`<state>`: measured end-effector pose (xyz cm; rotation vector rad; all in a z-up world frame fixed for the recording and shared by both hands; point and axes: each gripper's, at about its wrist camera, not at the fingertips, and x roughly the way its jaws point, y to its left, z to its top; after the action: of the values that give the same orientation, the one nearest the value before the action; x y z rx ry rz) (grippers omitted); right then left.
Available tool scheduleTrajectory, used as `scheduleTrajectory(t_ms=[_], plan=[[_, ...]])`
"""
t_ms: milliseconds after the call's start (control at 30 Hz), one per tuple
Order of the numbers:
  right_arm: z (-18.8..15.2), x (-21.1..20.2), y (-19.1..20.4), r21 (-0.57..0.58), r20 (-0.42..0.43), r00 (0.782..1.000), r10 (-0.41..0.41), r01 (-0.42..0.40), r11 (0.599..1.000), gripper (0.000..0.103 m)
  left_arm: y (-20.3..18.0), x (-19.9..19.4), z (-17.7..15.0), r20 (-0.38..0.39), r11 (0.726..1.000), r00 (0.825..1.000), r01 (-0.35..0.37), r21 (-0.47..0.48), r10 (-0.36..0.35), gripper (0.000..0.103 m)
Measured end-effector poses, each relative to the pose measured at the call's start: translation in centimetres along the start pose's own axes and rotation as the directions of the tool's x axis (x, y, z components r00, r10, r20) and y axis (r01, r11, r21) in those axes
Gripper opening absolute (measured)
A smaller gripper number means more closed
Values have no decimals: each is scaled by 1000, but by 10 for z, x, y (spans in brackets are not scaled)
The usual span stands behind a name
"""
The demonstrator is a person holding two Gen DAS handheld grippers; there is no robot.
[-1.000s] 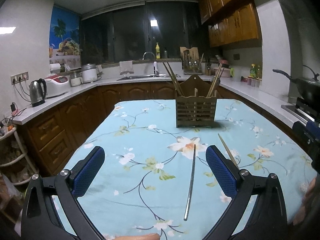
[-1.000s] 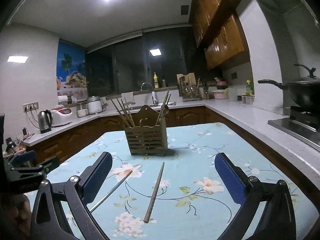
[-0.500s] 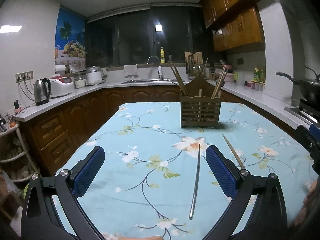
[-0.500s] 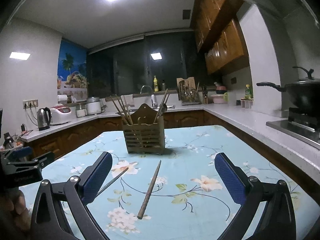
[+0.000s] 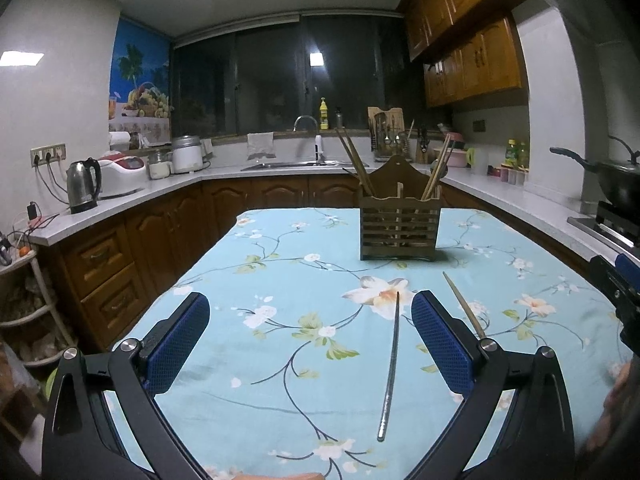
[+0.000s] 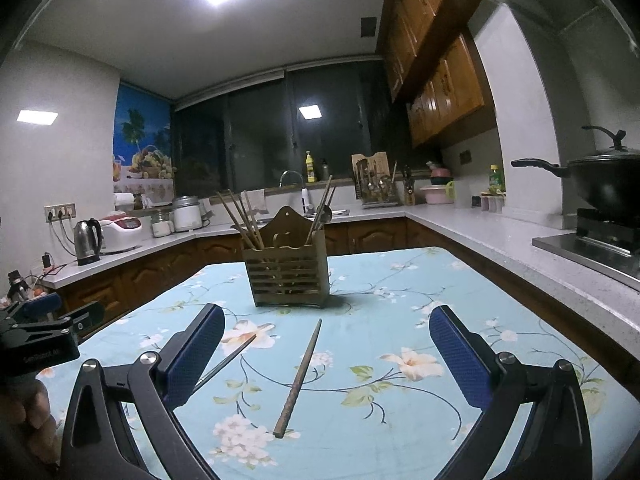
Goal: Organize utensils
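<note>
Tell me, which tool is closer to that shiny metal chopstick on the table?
Left. The metal chopstick lies between the left tool tips; it sits outside the right tool, left of it.

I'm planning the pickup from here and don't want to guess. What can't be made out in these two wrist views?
- Metal chopstick: right wrist view, near end hidden behind the right gripper finger.
- Wooden chopstick: left wrist view, near end hidden behind the left gripper finger.
- Holder: both views, contents below the rim hidden by dark slats.
- Table: near edge cut off by the frame.
</note>
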<state>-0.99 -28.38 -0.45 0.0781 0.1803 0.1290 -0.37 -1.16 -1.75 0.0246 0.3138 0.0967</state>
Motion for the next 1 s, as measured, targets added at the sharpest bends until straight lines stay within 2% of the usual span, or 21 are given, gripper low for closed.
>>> scheduleTrajectory(t_ms=[1000], plan=[[-3,-4,1,6,-5,1000,-4,4,1000,103,-5,-1,0,12,1000,1000,3,5,-3,103]])
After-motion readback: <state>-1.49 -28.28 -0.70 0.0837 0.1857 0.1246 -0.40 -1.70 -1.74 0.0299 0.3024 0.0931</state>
